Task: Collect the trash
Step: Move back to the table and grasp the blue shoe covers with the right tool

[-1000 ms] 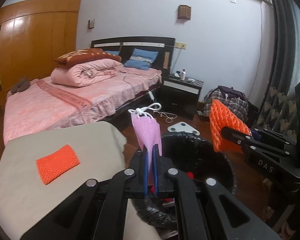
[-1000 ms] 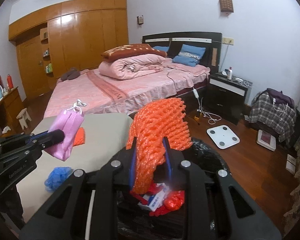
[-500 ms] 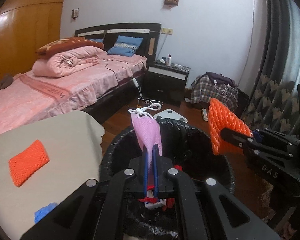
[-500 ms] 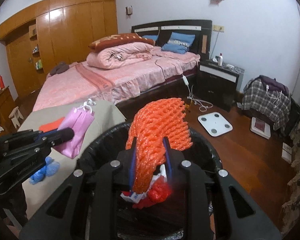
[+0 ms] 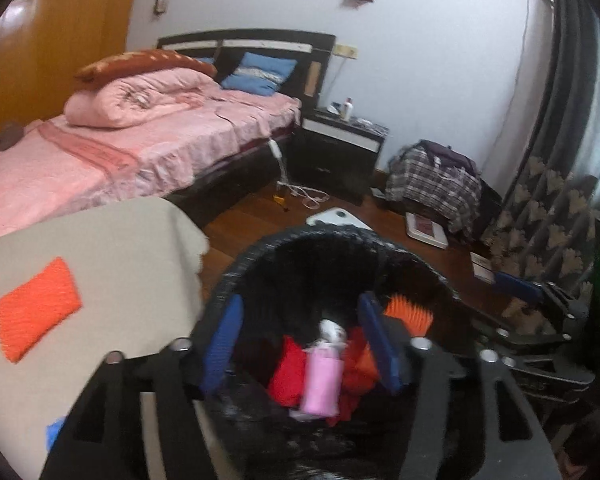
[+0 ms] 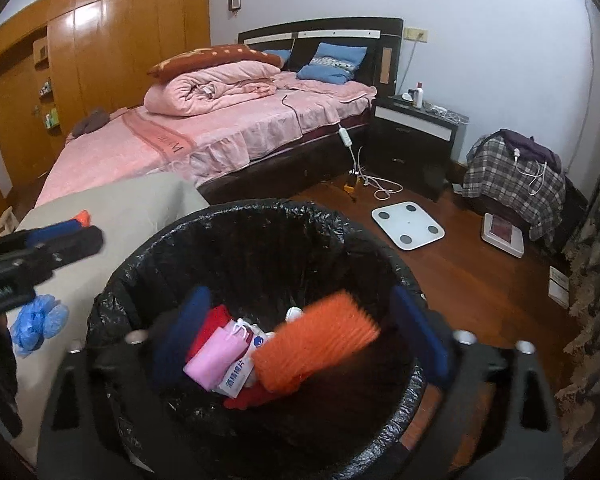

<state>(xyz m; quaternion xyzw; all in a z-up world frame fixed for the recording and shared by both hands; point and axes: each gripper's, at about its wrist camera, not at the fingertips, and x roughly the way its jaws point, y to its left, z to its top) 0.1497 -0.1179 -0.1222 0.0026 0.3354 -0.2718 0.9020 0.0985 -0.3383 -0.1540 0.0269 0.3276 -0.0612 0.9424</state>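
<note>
Inside bin (image 6: 260, 216), mask (image 6: 216, 354) and netting (image 6: 312, 344) (both claws released).

Both wrist cameras sit close above a black-lined trash bin (image 5: 340, 248) (image 6: 260, 216), looking down and forward along their tongs. Each faces the far bed (image 5: 148, 136) (image 6: 228, 120), with the beige surface (image 5: 100, 248) (image 6: 112, 208) at near left. Both views share these.

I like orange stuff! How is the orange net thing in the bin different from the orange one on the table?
The orange net in the bin lies among other trash inside the black-lined bin; the orange net on the table lies alone on the beige cloth. The bin one looks bulkier and blurred; the table one is flat. Both are orange mesh.
</note>
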